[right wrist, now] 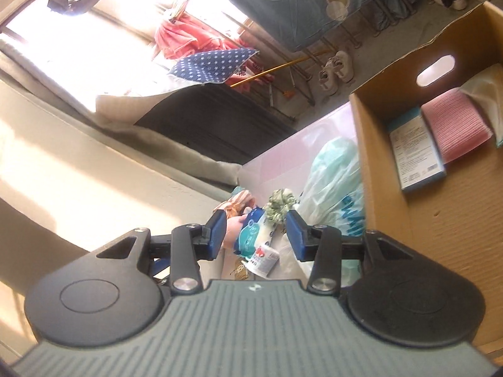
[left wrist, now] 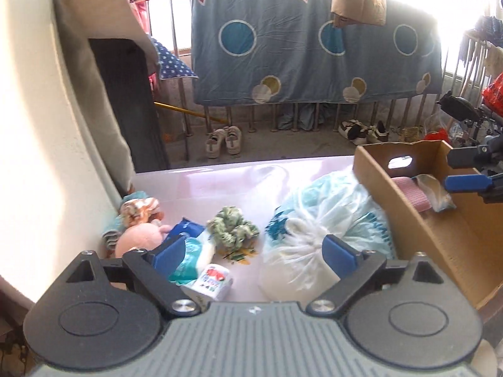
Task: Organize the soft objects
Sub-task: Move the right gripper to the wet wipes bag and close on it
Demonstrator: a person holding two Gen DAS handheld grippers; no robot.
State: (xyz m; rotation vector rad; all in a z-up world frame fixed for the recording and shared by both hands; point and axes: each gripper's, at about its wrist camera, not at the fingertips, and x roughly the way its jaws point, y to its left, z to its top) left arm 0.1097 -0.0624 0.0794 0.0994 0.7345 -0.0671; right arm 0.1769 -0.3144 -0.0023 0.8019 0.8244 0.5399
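Trouble could come from crowding: left claw [left wrist: 256, 253] gapes wide and empty, right claw [right wrist: 256, 235] part-open and empty, with the green scrunchie [left wrist: 234, 227] just ahead between tissue packs [left wrist: 191, 251] and knotted bag [left wrist: 317, 235], so a reach may snag a neighbour.

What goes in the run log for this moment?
left gripper: open, empty | right gripper: open, empty | box: pink cloth inside | table: scrunchie, bag, plush left
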